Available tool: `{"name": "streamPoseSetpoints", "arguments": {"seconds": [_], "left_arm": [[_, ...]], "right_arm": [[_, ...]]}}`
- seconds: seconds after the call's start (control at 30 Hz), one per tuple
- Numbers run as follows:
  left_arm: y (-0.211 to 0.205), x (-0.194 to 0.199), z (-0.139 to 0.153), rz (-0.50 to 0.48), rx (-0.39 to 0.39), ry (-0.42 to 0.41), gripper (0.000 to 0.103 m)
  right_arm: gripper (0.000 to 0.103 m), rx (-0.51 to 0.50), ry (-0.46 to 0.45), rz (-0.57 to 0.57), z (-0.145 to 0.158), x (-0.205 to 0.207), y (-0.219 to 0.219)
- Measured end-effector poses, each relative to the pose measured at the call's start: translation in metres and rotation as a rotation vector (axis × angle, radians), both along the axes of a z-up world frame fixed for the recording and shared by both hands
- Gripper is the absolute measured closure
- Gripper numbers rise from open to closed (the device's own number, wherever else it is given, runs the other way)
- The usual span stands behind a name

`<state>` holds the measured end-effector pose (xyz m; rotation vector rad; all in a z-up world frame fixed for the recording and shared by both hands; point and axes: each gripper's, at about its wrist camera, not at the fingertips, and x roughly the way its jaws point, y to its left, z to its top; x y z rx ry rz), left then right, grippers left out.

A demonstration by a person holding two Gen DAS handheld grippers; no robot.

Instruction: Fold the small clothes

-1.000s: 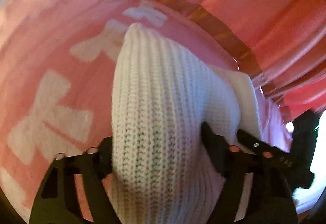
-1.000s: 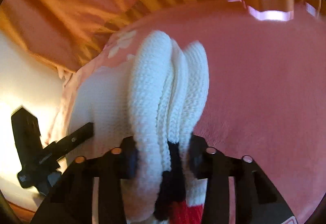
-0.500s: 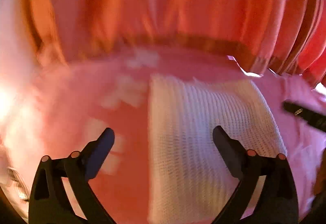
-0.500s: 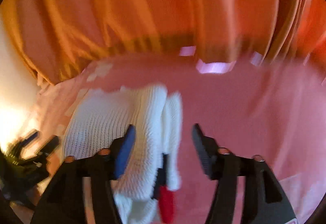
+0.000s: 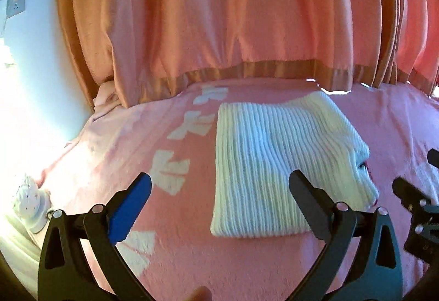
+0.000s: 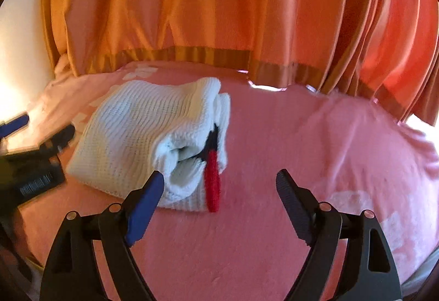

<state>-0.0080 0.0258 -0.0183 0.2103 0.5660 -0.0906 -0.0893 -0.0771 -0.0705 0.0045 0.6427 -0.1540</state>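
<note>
The knit point(image 5: 274, 164) lies folded on the blanket point(image 5: 192, 260). Left gripper point(image 5: 219, 199) gapes empty; right gripper point(image 6: 219, 188) is opening, empty. This fold looks done.

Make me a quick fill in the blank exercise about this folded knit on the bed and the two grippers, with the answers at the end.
1. The folded knit garment is mostly ___ in colour.
2. It lies on a ___ blanket with pale bow shapes.
3. The strip of yarn poking from the fold's open end is ___.
4. Neither the left gripper nor the right gripper is ___ the garment.

Answers: white; pink; red; gripping
</note>
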Motion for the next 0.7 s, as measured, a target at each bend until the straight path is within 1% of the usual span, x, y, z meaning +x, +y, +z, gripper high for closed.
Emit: {"name": "streamPoseSetpoints", "arguments": {"seconds": [0.07, 0.23, 0.33, 0.4, 0.7], "left_arm": [[0.0, -0.006, -0.007, 0.005, 0.0, 0.01, 0.005], [0.01, -0.012, -0.022, 0.045, -0.061, 0.063, 0.005], [0.013, -0.013, -0.024, 0.049, -0.058, 0.055, 0.005], [0.015, -0.015, -0.025, 0.054, -0.052, 0.046, 0.005], [0.018, -0.013, -0.029, 0.056, -0.056, 0.057, 0.005]], "right_arm": [[0.022, 0.022, 0.017, -0.003, -0.005, 0.001, -0.001], [0.022, 0.073, 0.042, -0.011, -0.012, 0.003, -0.005], [0.022, 0.093, 0.049, -0.013, -0.015, 0.004, -0.006], [0.022, 0.091, 0.055, -0.009, -0.017, 0.005, -0.005], [0.022, 0.067, 0.061, 0.023, -0.022, 0.008, 0.009]]}}
